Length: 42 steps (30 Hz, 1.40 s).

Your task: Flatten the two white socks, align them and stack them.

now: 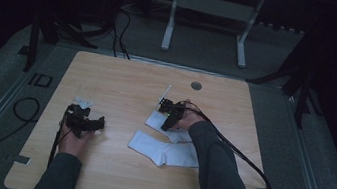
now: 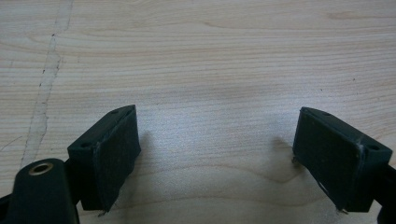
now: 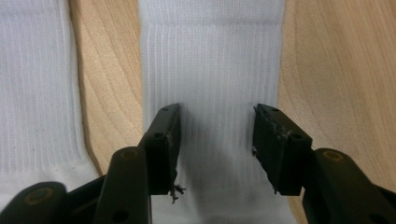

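Observation:
Two white ribbed socks lie side by side right of the table's middle: one sock (image 1: 153, 120) farther back, the other sock (image 1: 164, 150) nearer the person. My right gripper (image 1: 168, 120) is down over the farther sock (image 3: 210, 65), open, its jaws resting on the fabric with a strip of sock between them. The second sock (image 3: 35, 93) runs along the left of the right gripper view. My left gripper (image 1: 94, 123) hovers low at the table's left, open over bare wood (image 2: 210, 70), nothing between its pads (image 2: 114, 163).
The light wooden table (image 1: 122, 82) has a round grommet (image 1: 196, 85) near its back edge. Cables trail from both grippers off the table's sides. A metal stand's legs (image 1: 207, 24) rise on the dark floor behind the table.

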Each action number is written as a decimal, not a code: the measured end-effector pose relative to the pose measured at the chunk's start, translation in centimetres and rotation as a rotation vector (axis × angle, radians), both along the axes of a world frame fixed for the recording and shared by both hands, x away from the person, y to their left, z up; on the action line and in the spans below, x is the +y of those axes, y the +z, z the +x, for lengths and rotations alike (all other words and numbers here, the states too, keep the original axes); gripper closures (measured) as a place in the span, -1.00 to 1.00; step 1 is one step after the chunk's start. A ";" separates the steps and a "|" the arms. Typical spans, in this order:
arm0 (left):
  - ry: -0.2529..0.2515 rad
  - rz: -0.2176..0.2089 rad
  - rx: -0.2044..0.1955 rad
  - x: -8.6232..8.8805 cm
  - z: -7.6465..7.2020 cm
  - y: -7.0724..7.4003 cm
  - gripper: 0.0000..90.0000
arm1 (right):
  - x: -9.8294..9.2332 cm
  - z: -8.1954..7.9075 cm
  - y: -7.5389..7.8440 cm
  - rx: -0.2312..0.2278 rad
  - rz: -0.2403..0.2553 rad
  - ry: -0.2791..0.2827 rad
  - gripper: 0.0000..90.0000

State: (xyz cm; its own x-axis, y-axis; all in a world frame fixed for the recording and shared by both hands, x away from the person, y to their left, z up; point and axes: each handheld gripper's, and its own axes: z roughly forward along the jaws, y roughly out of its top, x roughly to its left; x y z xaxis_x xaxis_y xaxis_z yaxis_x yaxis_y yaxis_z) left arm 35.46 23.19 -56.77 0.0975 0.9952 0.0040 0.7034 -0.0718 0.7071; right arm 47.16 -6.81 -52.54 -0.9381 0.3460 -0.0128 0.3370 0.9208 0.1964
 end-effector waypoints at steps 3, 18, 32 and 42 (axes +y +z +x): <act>0.000 0.000 0.000 0.0 0.0 0.0 -0.67 | 0.0 -0.1 0.1 -0.001 0.002 0.007 0.40; 0.000 0.000 0.000 0.0 0.0 0.0 -0.67 | 0.0 -0.5 0.2 -0.058 -0.010 0.046 0.84; 0.000 0.000 0.000 0.0 0.0 0.0 -0.67 | -0.9 -1.4 2.6 -0.108 0.004 0.059 0.84; 0.000 0.000 0.000 0.0 0.0 0.0 -0.67 | -2.3 -2.5 5.6 -0.168 0.039 0.072 0.84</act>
State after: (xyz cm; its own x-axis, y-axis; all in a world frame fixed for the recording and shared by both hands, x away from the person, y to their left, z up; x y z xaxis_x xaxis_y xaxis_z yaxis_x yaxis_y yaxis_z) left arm 35.47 23.19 -56.77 0.0975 0.9952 0.0040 0.7035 -0.0717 0.7071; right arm 44.66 -9.11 -46.96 -0.9462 0.2816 -0.1591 0.2303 0.9319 0.2802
